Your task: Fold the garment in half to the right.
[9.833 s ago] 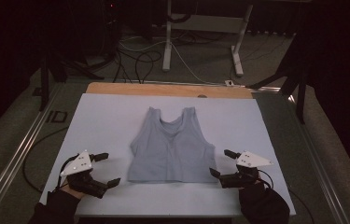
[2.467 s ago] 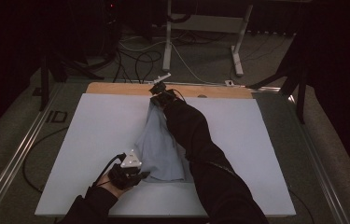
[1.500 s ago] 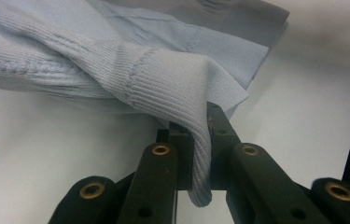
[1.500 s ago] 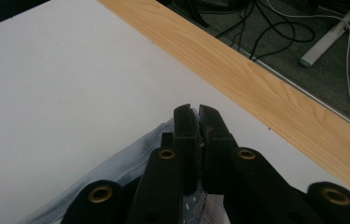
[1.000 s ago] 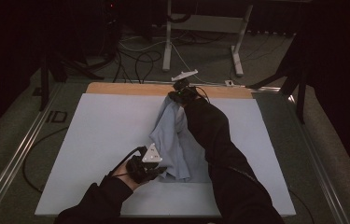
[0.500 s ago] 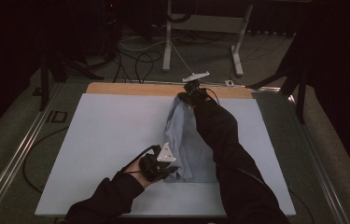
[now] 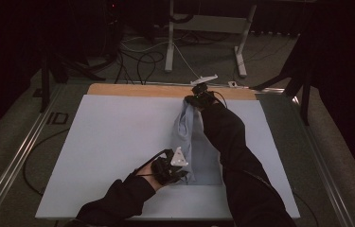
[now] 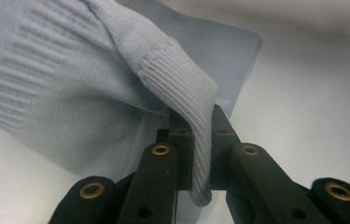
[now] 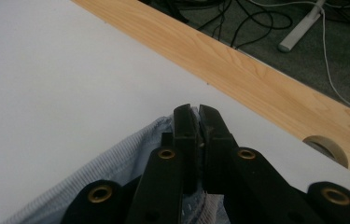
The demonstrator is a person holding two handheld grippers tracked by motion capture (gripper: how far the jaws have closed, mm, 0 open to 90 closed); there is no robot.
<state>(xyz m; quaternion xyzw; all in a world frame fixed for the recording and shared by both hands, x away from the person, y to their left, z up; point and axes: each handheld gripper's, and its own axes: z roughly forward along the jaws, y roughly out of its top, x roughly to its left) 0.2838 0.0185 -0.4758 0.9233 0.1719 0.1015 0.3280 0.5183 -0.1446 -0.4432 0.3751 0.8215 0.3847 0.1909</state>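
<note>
A pale blue knitted vest [image 7: 199,146] lies folded lengthwise on the white table cover [image 7: 109,137], right of the middle. My left gripper [image 7: 177,171] is at its near left corner, shut on the hem; in the left gripper view a fold of knit [image 8: 182,88] is pinched between the closed jaws [image 8: 199,154]. My right gripper [image 7: 195,100] is at the vest's far end near the wooden strip, shut on the fabric; its view has the jaws [image 9: 198,140] closed with the knit edge [image 9: 116,163] beneath them.
A wooden strip [image 7: 142,90] borders the far edge of the table, with a round hole [image 9: 324,147] in it. Cables and a white stand's legs [image 7: 203,28] lie on the floor beyond. Metal rails [image 7: 19,156] run along the table's left side.
Both grippers have carried the vest's edge to the right, so the folded garment now lies further right. The right gripper stays near the wooden strip, the left at the near hem.
</note>
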